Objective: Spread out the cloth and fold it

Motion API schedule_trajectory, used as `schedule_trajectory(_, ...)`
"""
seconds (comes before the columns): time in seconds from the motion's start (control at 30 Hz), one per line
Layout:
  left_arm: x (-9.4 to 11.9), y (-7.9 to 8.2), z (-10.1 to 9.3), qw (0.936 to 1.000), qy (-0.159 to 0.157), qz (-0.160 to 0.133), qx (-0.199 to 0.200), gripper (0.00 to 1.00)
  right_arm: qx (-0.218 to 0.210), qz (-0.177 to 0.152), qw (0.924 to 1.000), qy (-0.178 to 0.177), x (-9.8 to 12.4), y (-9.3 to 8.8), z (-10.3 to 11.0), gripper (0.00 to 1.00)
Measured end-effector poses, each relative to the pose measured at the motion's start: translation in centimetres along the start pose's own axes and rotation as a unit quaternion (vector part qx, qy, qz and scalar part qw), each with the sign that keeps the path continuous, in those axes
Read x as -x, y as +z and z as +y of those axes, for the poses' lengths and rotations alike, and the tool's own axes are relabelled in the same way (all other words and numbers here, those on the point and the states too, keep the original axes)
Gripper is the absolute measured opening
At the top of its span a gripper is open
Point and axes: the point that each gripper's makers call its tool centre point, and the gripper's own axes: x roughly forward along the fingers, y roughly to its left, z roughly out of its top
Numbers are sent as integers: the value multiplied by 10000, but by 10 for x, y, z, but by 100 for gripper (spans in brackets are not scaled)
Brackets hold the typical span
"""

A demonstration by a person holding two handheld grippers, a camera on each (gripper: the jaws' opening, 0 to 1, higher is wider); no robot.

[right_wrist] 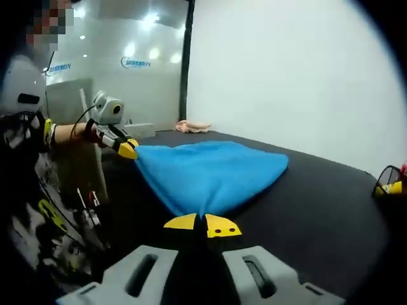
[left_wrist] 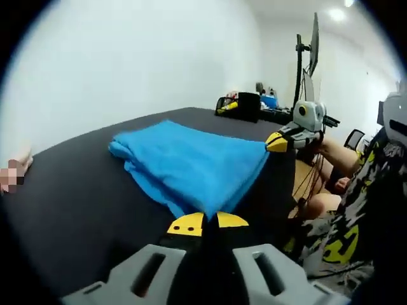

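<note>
Now the blue cloth (left_wrist: 191, 166) lies folded on the dark worktop (left_wrist: 76, 210), its near edge lifted off the surface. Left hand-held gripper (left_wrist: 206, 221) and right hand-held gripper (right_wrist: 202, 224) each pinch one near corner, jaws closed. Bare worktop surrounds the cloth.

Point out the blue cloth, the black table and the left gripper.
blue cloth (left_wrist: 191, 162), left gripper view, middle of its top fold.
black table (right_wrist: 318, 210), right gripper view, bare surface right of the cloth.
left gripper (left_wrist: 208, 222), left gripper view, between its yellow tips at the cloth's corner.
</note>
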Motion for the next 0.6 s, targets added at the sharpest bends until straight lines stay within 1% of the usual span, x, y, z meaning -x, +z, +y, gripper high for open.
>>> schedule_trajectory(0.03, -1, -6, -1, 10000, -17, 15, 90, 2, 18, 45, 10000, -17, -1, -5, 0, 1)
schedule_trajectory(0.07, -3, -9, -2, 9998, -6, -92, 190, 2, 49, 44, 10000, -50, -2, -11, 1, 1)
schedule_trajectory(0.1, -2, -2, -2, 9989, -21, -364, 290, 2, 25, -272, 9996, -59, -1, -3, 0, 1)
schedule_trajectory(0.13, 0, -3, -1, 9981, -49, -387, 481, 3, -132, -233, 9996, -36, 1, -7, -1, 1)
schedule_trajectory(0.17, 2, -4, -1, 9976, -68, -370, 576, 4, -249, -274, 9993, -22, 2, -6, -1, 2)
schedule_trajectory(0.2, 6, -6, 2, 9973, -51, -390, 623, 8, -215, -281, 9994, 0, 7, -6, -3, 2)
schedule_trajectory(0.23, 9, -8, 3, 9975, -57, -382, 596, 11, -145, -306, 9994, 91, 10, -5, 0, 4)
schedule_trajectory(0.27, 17, -7, 8, 9967, 46, -527, 609, 13, -118, -307, 9994, 136, 18, -4, -1, 7)
schedule_trajectory(0.3, 21, -7, 10, 9966, 96, -578, 579, 14, -116, -326, 9993, 151, 23, -3, -2, 11)
schedule_trajectory(0.33, 31, -3, 14, 9966, 136, -751, 309, 14, -112, -363, 9991, 168, 29, -2, -3, 16)
schedule_trajectory(0.37, 41, 3, 15, 9949, 114, -1000, 100, 15, -98, -409, 9990, 176, 36, 0, -5, 17)
schedule_trajectory(0.4, 47, 7, 15, 9934, 116, -1141, 20, 17, -44, -497, 9986, 184, 43, 2, -7, 17)
schedule_trajectory(0.43, 50, 10, 16, 9930, 120, -1171, -29, 18, -21, -549, 9983, 182, 47, 3, -9, 17)
schedule_trajectory(0.47, 49, 11, 15, 9935, 74, -1132, -113, 20, -12, -605, 9980, 193, 50, 4, -12, 17)
schedule_trajectory(0.5, 44, 9, 13, 9951, 23, -949, -278, 23, -4, -620, 9978, 215, 49, 5, -12, 17)
schedule_trajectory(0.57, 32, 7, 12, 9962, 80, -682, -538, 29, 115, -599, 9978, 270, 43, 6, -9, 17)
schedule_trajectory(0.6, 27, 6, 12, 9960, 109, -580, -667, 34, 412, -527, 9975, 235, 37, 6, -8, 17)
